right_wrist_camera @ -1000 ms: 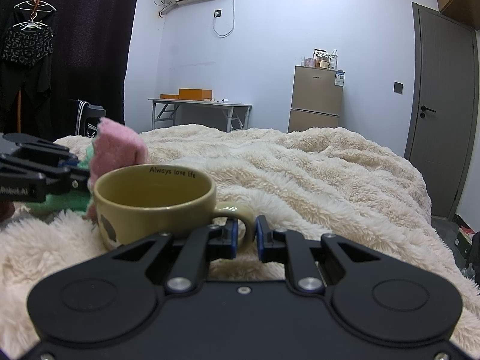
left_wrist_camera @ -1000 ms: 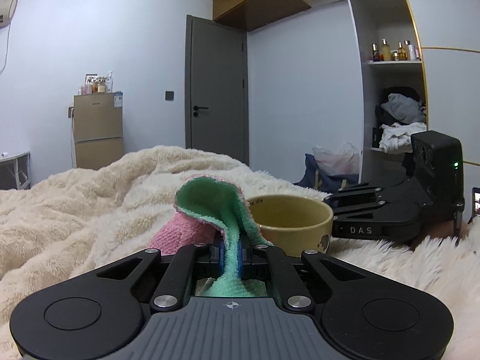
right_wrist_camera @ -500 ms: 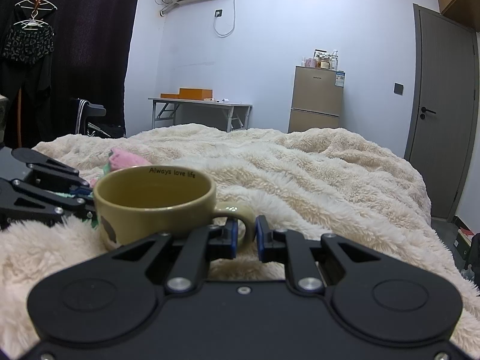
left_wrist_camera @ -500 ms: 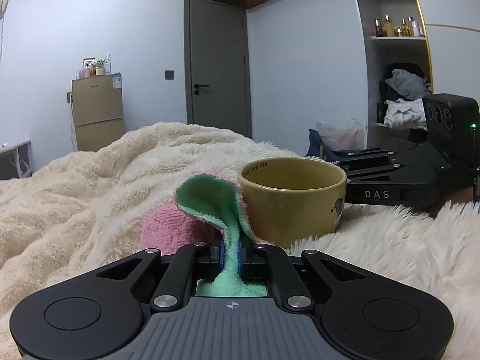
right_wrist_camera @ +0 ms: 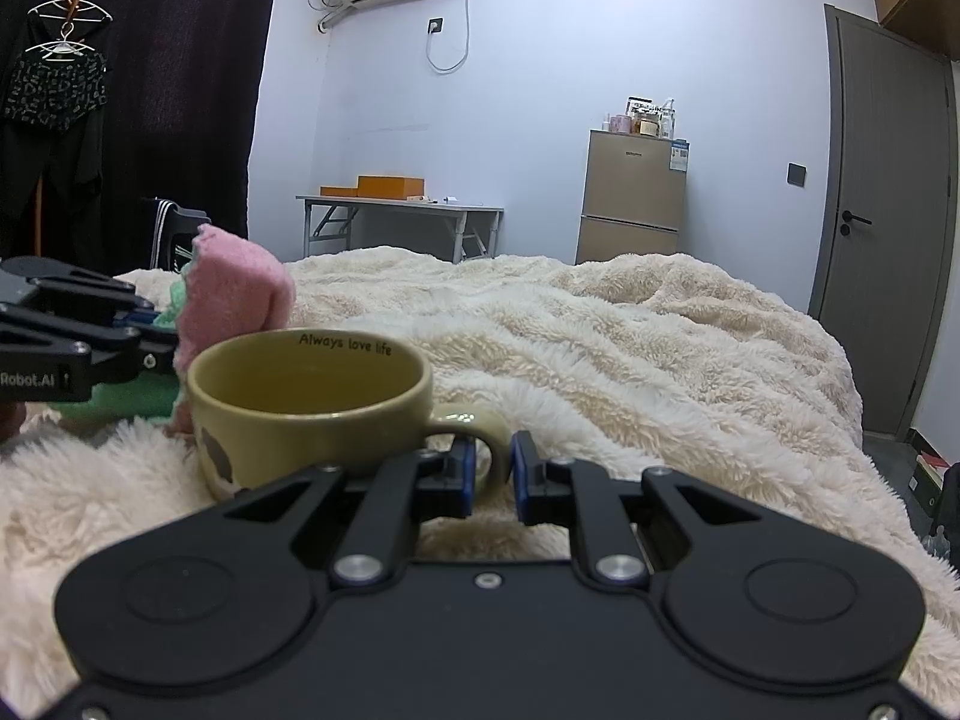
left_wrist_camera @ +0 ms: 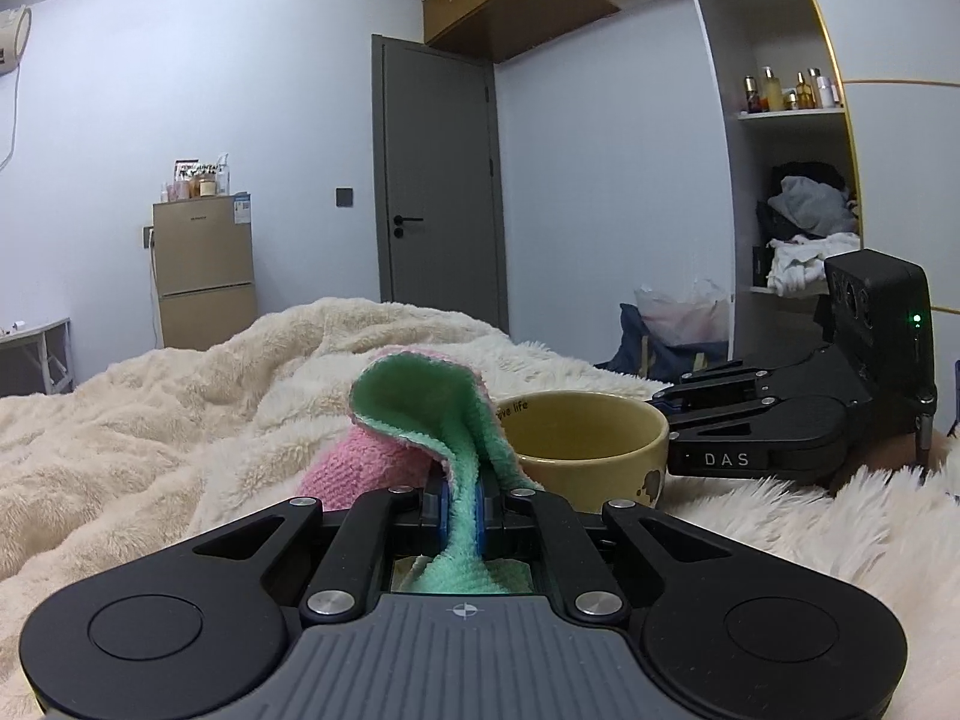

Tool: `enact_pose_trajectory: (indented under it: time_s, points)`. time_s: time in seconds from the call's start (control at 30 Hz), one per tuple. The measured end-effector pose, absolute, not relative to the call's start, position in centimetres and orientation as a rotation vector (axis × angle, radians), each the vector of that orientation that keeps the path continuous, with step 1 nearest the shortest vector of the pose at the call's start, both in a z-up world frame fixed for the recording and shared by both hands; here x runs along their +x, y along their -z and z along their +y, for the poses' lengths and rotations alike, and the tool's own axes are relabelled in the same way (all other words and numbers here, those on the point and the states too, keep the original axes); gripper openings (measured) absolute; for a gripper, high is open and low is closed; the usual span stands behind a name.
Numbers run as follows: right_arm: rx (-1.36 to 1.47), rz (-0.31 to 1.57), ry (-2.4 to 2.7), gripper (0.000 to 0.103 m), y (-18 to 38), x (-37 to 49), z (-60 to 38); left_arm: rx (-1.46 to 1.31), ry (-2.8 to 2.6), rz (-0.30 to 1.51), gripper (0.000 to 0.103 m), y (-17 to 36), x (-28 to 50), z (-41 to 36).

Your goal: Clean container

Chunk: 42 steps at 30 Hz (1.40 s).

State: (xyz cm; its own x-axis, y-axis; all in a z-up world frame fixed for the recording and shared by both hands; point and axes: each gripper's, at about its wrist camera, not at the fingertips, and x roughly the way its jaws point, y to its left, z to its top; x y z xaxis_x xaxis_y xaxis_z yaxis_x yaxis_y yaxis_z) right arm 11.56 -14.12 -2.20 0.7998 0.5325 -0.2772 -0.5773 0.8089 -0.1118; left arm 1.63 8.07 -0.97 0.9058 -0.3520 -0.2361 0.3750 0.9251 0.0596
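Observation:
A mustard-yellow mug with "Always love life" printed inside its rim stands on a fluffy cream blanket. My right gripper is shut on the mug's handle. My left gripper is shut on a green and pink cloth, which folds up above the pads just left of the mug. In the right wrist view that cloth rises beside the mug's left rim, apart from the mug's inside. The right gripper's body shows at the right of the left wrist view.
The blanket covers a bed and lies in ridges beyond the mug. A small fridge, a folding table and a grey door stand along the far walls. Open shelves with clothes and bottles are at the right.
The left gripper with the cloth dipped low beside the mug half a second ago and has come back up next to its rim. The right gripper and mug stayed put.

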Motion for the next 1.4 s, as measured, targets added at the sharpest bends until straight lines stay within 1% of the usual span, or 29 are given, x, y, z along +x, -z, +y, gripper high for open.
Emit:
enact_pose_trajectory:
  time_s: [0.27, 0.97, 1.1, 1.4]
  points:
    - [-0.198, 0.236, -0.599, 0.013, 2.3, 10.8, -14.1, 0.123, 0.376, 0.295, 0.004, 2.5, 2.8, 7.8]
    - [-0.196, 0.235, -0.601, 0.013, 2.1, 10.9, -14.3, 0.13, 0.371, 0.294, 0.004, 2.5, 2.8, 7.8]
    - [-0.194, 0.235, -0.601, 0.013, 2.2, 11.0, -14.3, 0.139, 0.365, 0.277, 0.004, 2.1, 2.5, 7.7]
    - [-0.193, 0.236, -0.601, 0.013, 2.2, 11.1, -14.3, 0.127, 0.356, 0.172, 0.004, 0.0, 0.6, 7.7]
